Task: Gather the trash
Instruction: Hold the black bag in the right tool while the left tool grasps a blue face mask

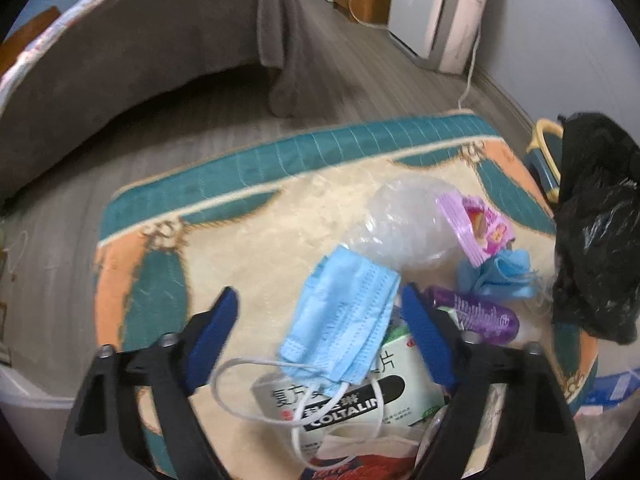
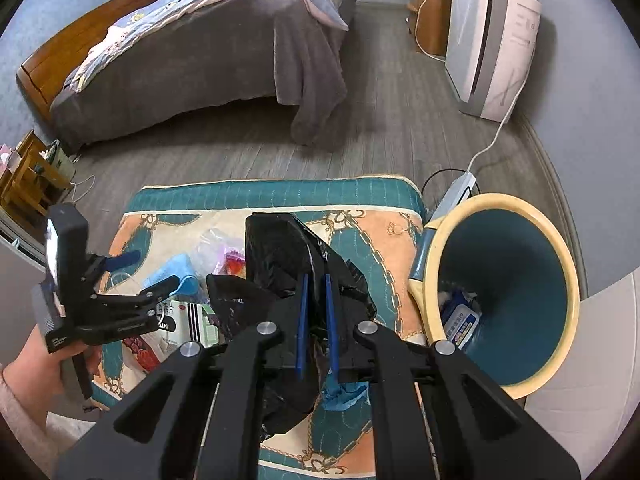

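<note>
- The trash lies in a heap on the patterned rug (image 1: 248,216): in the left wrist view a blue face mask (image 1: 344,312) rests on top of a white medicine box (image 1: 360,396), with its white ear loop curling over the box.
- Behind the mask there is a crumpled clear plastic bag (image 1: 404,224), a pink snack wrapper (image 1: 476,228), a blue crumpled piece (image 1: 504,272) and a purple packet (image 1: 480,312).
- The left gripper (image 1: 320,316) is spread wide; its blue fingers (image 1: 218,332) stand on both sides of the mask and grasp nothing.
- A black trash bag (image 1: 596,232) hangs at the right edge of this view.
- In the right wrist view the right gripper (image 2: 316,280) is clenched on the black trash bag (image 2: 280,248), which is lifted above the rug (image 2: 360,208).
- The left gripper (image 2: 156,270) shows at the left, over the heap, held by a hand (image 2: 36,368).
- A waste bin (image 2: 560,264), blue inside with a cream rim, stands just beside the rug on the right; some packaging lies at its bottom.
- Farther away are a bed (image 2: 208,60) and a white appliance (image 2: 492,44).
</note>
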Tool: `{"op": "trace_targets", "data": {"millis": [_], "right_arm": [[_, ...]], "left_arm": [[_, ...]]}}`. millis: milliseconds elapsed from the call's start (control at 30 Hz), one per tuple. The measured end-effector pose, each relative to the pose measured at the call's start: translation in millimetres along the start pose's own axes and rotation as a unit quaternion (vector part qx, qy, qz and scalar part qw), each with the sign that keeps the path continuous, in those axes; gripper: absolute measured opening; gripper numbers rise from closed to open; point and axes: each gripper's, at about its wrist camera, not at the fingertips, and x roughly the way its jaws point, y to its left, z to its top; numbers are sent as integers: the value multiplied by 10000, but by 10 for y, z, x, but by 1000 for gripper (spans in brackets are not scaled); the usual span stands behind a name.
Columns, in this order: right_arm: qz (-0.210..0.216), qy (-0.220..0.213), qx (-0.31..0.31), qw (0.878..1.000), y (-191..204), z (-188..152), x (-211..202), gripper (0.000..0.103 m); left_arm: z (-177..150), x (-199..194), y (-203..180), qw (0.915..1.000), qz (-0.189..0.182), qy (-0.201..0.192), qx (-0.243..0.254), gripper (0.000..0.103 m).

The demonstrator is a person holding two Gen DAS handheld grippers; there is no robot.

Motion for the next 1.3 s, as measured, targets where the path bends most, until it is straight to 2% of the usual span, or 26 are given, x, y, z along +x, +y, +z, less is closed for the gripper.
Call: {"op": "trace_targets", "data": {"millis": [100,133,200,233,367,433,500,700,867,1300], "right_arm": [[-35,29,45,10000,-46,-5,8,8],[-38,35,60,10000,-53,-4,11,8],[-19,39,85,10000,-57,-3,15,8],[-18,29,79,10000,-51,-1,8,8],[-51,-39,20,10000,-27,0,-35,8],[-64,-72,25,10000,-33,2,-55,8],[-84,-117,30,9999,-46,11,-84,8],[-166,-402,125,9990,-127,71,-251,8],[-344,-578,192,9976,-273,94,-355,8],[-565,-701,695,9935,-859,42,-495,8]], "left_arm": [[-32,85,-13,9998,-88,191,29,59],[-40,97,-32,9997,-76,230,75,48],[-47,86,-61,9996,-100,237,151,38],[-47,65,-80,9995,-97,208,210,28],[-24,-85,-115,9996,-45,-63,288,14],[0,-198,-107,9994,-53,-242,236,11],[44,-324,-127,9986,31,-447,281,11],[169,-785,-216,9935,-70,-1104,259,11],[280,-1085,-463,9873,-149,-1511,462,11],[402,-1145,-1053,9834,-404,-1596,761,11]]}}
